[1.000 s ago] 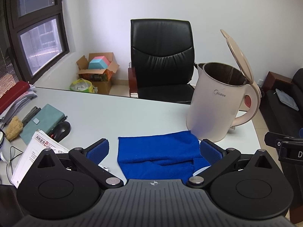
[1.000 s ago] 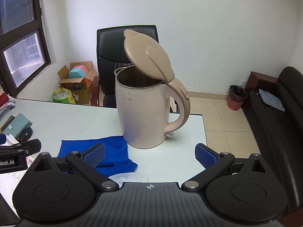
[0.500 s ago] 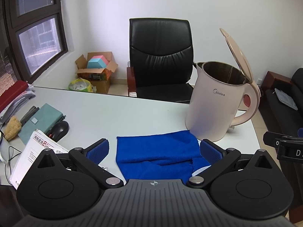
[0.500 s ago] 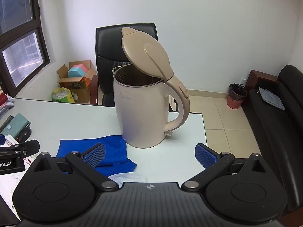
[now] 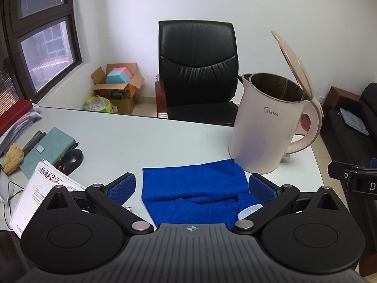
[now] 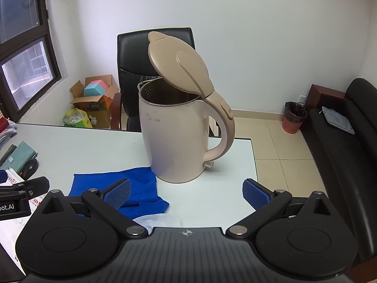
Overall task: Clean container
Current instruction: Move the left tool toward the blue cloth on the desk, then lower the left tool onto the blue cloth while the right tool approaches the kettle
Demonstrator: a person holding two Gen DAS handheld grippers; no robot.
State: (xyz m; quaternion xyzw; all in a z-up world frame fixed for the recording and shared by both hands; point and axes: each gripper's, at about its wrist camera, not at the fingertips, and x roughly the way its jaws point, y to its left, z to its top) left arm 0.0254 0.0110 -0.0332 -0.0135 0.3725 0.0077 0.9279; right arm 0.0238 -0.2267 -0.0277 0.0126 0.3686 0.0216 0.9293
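Blue cloth [image 5: 195,188] lies flat and partly folded on the white counter [image 5: 132,139], straight ahead of the left claw [image 5: 192,186] and between its two spread blue pads; its long axis runs left to right across the view. That claw gapes wide and holds nothing. Just beyond the cloth's far right corner stands a cream electric kettle [image 5: 266,129], upright, lid [image 6: 179,66] tipped open and handle pointing right, away from the cloth. From the right wrist view the kettle sits dead ahead of the right claw [image 6: 186,193], which is also spread wide and empty, so the right claw looks better placed for the kettle and the left for the cloth. A white scrap, perhaps a wipe [image 6: 160,220], peeks out near the cloth's near edge. Grey lettering on the kettle reads "Midea". The other tool's body shows "bot.AI" in one view and a "D" in the other. A printed booklet [image 5: 44,193] at left carries red characters too small to read.
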